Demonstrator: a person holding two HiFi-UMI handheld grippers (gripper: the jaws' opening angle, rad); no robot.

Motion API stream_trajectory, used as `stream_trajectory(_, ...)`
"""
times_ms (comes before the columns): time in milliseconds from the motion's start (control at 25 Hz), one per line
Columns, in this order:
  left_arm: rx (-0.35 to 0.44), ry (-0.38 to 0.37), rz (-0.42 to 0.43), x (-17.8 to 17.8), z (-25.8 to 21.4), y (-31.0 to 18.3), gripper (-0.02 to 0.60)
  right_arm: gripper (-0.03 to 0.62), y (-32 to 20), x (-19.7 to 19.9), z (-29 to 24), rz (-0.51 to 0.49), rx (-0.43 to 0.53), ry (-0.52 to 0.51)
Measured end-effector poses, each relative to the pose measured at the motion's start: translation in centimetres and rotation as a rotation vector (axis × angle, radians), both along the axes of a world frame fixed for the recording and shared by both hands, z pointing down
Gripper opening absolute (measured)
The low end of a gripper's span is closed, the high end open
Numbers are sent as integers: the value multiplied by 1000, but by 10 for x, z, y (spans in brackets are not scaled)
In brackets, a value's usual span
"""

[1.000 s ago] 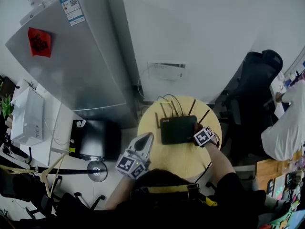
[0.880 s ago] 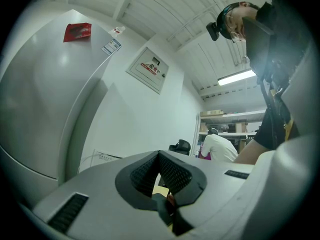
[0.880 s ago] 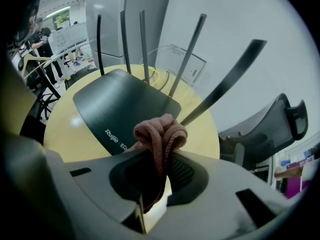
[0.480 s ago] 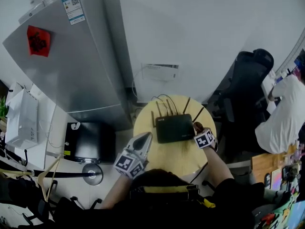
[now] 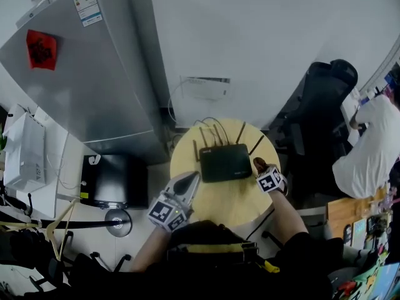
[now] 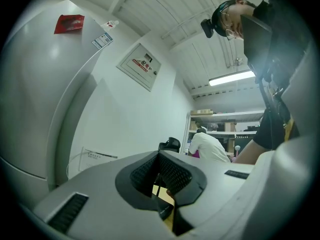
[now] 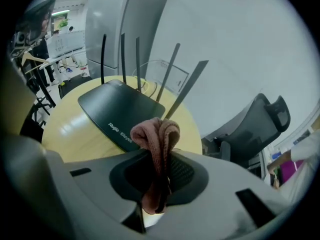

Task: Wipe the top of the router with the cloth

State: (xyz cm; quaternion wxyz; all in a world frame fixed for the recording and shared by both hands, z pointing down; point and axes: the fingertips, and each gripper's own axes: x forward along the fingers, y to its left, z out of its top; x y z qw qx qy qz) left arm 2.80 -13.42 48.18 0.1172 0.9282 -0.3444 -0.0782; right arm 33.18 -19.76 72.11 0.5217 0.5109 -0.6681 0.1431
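The right claw (image 5: pixel 261 170) is clamped on the pink cloth (image 7: pixel 155 134) at the right edge of the black router (image 5: pixel 225 162) on the round tabletop (image 5: pixel 219 202), while the left claw (image 5: pixel 188 182) is closed and empty, so the wiping itself seems still to do.

You're in an office. A black swivel chair (image 5: pixel 322 99) stands just beyond your small round table (image 5: pixel 244 199), where a router (image 5: pixel 226 162) lies. A person in a white shirt (image 5: pixel 365 149) is at cluttered desks to your right. Shelves (image 6: pixel 225 121) stacked with boxes and a ceiling strip light (image 6: pixel 232 77) show at the far end. A tall grey fridge (image 5: pixel 81 74) stands on your left.
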Motion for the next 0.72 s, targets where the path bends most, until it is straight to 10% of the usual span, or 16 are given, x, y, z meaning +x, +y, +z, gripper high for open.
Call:
stream_trajectory(360, -39, -12, -132, -11, 17, -3, -6, 60, -42, 1, 59, 9, -195, -180)
stream_trajectory(720, -55, -44, -199, -3, 25, 1, -6, 60, -54, -14, 78, -383, -330, -111)
